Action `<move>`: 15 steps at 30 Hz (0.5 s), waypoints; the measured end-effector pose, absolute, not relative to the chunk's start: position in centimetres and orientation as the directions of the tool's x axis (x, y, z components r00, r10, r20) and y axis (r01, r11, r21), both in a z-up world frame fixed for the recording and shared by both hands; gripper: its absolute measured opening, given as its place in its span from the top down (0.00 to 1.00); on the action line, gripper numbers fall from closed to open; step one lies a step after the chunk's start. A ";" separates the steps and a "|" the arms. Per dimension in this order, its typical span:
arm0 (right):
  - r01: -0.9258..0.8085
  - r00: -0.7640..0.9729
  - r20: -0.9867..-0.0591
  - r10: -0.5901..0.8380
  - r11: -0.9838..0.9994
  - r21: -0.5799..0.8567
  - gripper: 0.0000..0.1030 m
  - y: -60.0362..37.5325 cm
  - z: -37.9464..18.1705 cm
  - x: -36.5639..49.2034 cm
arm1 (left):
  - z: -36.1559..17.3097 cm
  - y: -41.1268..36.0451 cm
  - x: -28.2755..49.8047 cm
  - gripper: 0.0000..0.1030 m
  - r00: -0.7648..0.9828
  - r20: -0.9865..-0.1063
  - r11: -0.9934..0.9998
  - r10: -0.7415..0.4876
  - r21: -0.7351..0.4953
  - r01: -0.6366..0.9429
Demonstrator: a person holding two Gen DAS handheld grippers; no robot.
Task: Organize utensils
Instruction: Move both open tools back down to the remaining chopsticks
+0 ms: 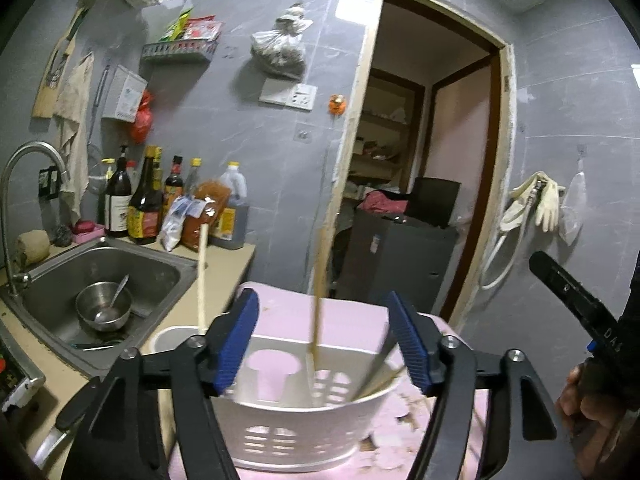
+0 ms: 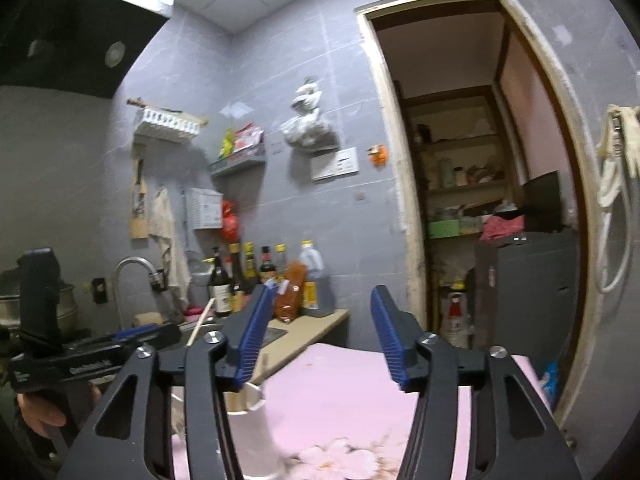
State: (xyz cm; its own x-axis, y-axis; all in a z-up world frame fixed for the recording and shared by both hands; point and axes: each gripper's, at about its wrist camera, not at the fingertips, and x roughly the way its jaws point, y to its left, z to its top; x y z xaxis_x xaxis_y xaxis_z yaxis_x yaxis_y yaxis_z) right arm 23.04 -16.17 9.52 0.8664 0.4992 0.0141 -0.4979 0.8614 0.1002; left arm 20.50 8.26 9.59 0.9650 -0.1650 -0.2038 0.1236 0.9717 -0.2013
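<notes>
The pink table (image 1: 348, 312) fills the ground in front of me, its cloth printed with pale blossoms near my right side, and it butts against the beige counter (image 1: 228, 260) that carries the steel sink (image 1: 160, 276). In the sink sits a metal bowl (image 1: 90, 300) with a spoon (image 1: 118, 292) leaning in it. Behind the sink a row of dark sauce bottles (image 1: 144, 204) stands against the grey tiled wall. On the table, right under my left gripper (image 1: 324, 344), is the white utensil basket (image 1: 296, 432), a slotted plastic caddy with compartments inside. My left fingers are spread wide with nothing between them, one on each side of the basket's opening. A blurred chopstick (image 1: 319, 292) stands nearly upright in the basket's middle section, and a few more chopsticks (image 1: 380, 376) lean in its right-hand compartment. Just beside the basket, toward the counter, a white cup (image 1: 172, 338) holds one pale chopstick (image 1: 203, 276) that stands tall. My right gripper (image 2: 316, 336) hangs higher above the table, fingers also wide apart and empty, with the cup just below my left-hand blue pad (image 2: 250, 336).
</notes>
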 end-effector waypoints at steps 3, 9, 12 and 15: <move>-0.455 0.890 0.014 0.456 0.884 0.104 0.31 -18.3 9.8 22.2 | 10.2 6.5 20.0 0.19 0.964 -0.190 0.971 -0.184 -0.189 0.148; -0.397 0.916 -0.013 0.400 0.913 0.096 0.15 -22.3 10.0 20.0 | 10.1 2.6 19.5 0.15 0.945 -0.207 0.961 -0.253 -0.162 0.222; -0.375 0.925 -0.034 0.379 0.923 0.087 0.06 -23.8 9.9 19.0 | 9.5 0.7 19.3 0.15 0.931 -0.224 0.955 -0.287 -0.146 0.259; -0.347 0.935 -0.055 0.351 0.935 0.074 0.01 -25.0 9.4 18.0 | 8.6 -0.9 19.3 0.15 0.918 -0.245 0.949 -0.313 -0.130 0.289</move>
State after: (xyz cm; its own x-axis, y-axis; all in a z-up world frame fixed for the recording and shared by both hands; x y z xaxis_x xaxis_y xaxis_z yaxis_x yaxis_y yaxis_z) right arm 18.01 -25.03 9.45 0.9348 0.3509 -0.0550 -0.3466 0.9351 0.0742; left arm 19.25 -0.87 8.61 0.9177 -0.3127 -0.2450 0.2885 0.9486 -0.1299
